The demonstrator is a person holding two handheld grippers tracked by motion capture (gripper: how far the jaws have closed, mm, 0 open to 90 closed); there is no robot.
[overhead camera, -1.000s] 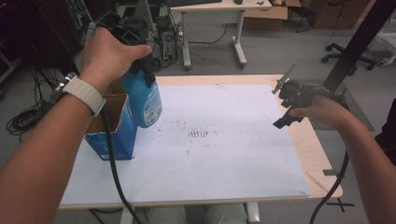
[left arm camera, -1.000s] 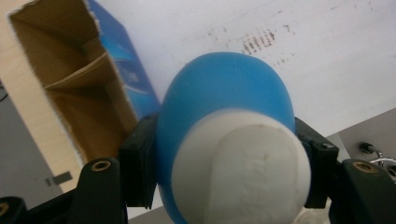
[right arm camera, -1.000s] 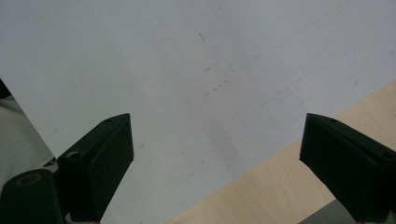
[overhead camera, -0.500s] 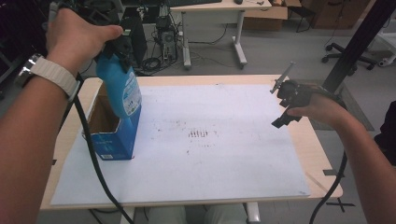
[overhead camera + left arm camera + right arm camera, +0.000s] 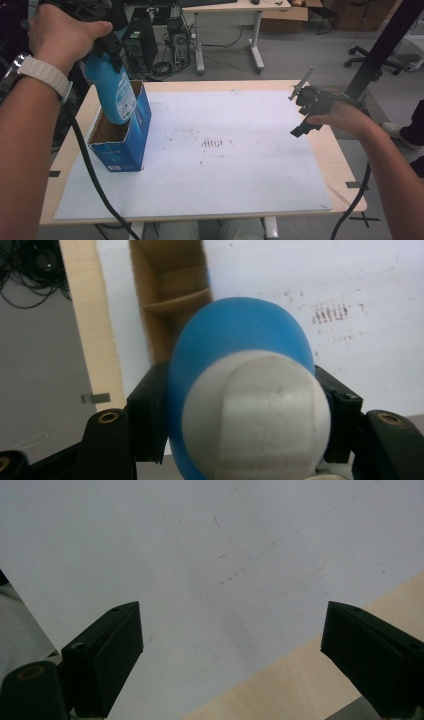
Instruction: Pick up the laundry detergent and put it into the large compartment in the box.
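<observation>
The left gripper [image 5: 107, 47] is clamped on the neck of a rounded blue plastic bottle with a white cap [image 5: 240, 360], which hangs tilted with its base dipped into the open top of a tall blue cardboard box [image 5: 122, 137] standing at about nine o'clock on the white sheet [image 5: 225, 150] covering the wooden table [image 5: 345, 165]. At about three o'clock the right gripper [image 5: 230, 645] hovers over the sheet's edge, jaws spread wide with nothing between them.

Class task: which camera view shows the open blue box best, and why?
The high view: the blue box shows whole, standing on the table's left with the blue bottle at its mouth. The left gripper view shows its brown inside behind that bottle. The right gripper view faces white table surface.
</observation>
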